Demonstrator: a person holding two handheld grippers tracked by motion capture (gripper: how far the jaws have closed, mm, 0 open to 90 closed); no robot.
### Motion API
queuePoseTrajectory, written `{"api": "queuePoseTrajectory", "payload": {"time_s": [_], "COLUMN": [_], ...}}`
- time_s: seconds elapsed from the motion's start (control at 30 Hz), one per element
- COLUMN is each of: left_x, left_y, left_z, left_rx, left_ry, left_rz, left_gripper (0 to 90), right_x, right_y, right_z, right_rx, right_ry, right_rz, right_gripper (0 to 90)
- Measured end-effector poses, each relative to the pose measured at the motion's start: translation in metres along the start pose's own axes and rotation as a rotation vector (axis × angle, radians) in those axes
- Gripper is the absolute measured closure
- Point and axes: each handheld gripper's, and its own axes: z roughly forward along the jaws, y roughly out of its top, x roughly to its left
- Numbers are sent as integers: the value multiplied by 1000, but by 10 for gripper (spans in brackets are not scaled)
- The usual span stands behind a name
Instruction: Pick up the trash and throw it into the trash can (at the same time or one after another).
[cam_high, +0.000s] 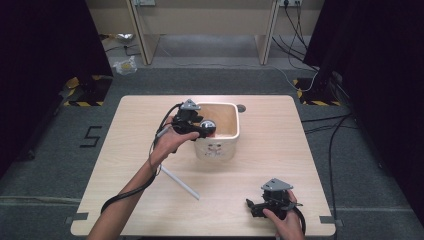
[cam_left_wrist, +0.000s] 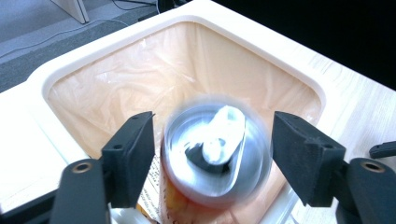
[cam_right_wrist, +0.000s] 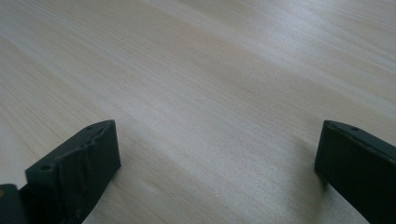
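We've got the left gripper (cam_left_wrist: 212, 154) over the white bin (cam_high: 218, 150) mid-table, jaws spread with gaps either side of a blurry can (cam_left_wrist: 215, 151) above the bin's lined inside. The right gripper (cam_high: 257, 206) rests at 5 o'clock on the table (cam_high: 280, 145), jaws wide apart, holding nothing.
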Motion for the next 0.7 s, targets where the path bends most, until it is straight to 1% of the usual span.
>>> {"api": "queuePoseTrajectory", "payload": {"time_s": [0.03, 0.1, 0.13, 0.23, 0.27, 0.4, 0.6, 0.7], "left_x": [0, 0, 0, -1, -1, 0, 4, 7], "left_y": [0, 1, 2, 6, 6, 8, 4, 0], "left_z": [-1, -4, -6, -16, -16, -28, -44, -54], "left_rx": [-5, -19, -30, -52, -52, -69, -85, -93], "left_ry": [1, -3, -2, 1, 1, 7, 22, 19], "left_rz": [-3, -11, -15, -17, -17, -19, -26, -43], "left_gripper": [260, 250, 224, 210, 207, 200, 191, 191], "right_x": [0, 0, 0, 0, 0, 0, 0, 0], "right_y": [0, 0, 0, 0, 0, 0, 0, 0], "right_z": [0, 0, 0, 0, 0, 0, 0, 0], "right_rx": [-1, -1, -1, -3, -3, -2, -2, -2], "right_ry": [0, 0, 0, 1, 1, 0, 1, 1], "right_rz": [1, 0, -1, 0, 0, 1, 2, 1], "right_gripper": [4, 4, 3, 4, 3, 3, 4, 3]}}
